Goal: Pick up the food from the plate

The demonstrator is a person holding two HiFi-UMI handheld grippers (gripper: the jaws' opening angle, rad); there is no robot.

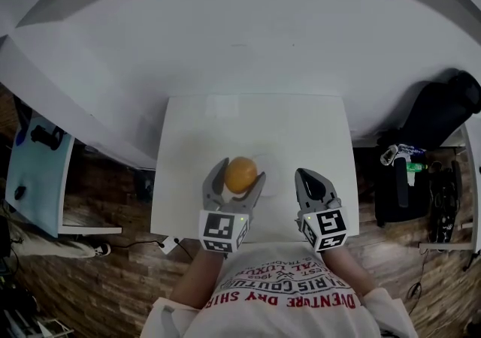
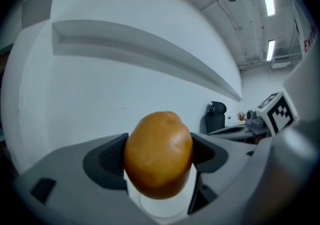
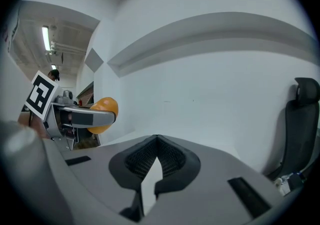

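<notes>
Item 1: food (image 1: 241, 174). One piece, rounded, smooth, orange-brown, faintly glossy. I see it clamped between the fingers (image 1: 215, 181) of my left gripper (image 1: 240, 171), at the plate's left edge.

Item 2: plate (image 1: 275, 176). White, round, lying flat on the white desk (image 1: 225, 126), barely distinct from it.

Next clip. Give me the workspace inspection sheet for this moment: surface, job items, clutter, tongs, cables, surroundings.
Surface: white table, holding only the plate.
Job's things: round orange food off to the left side of the white plate; nothing else on the plate.
Clutter: nothing seen.
Tongs: left tongs shut on the food; right tongs shut, empty, right of the plate.
Cables: cable on the floor, left of the table.
Surroundings: black chair right, light-blue desk left, white wall ahead.
</notes>
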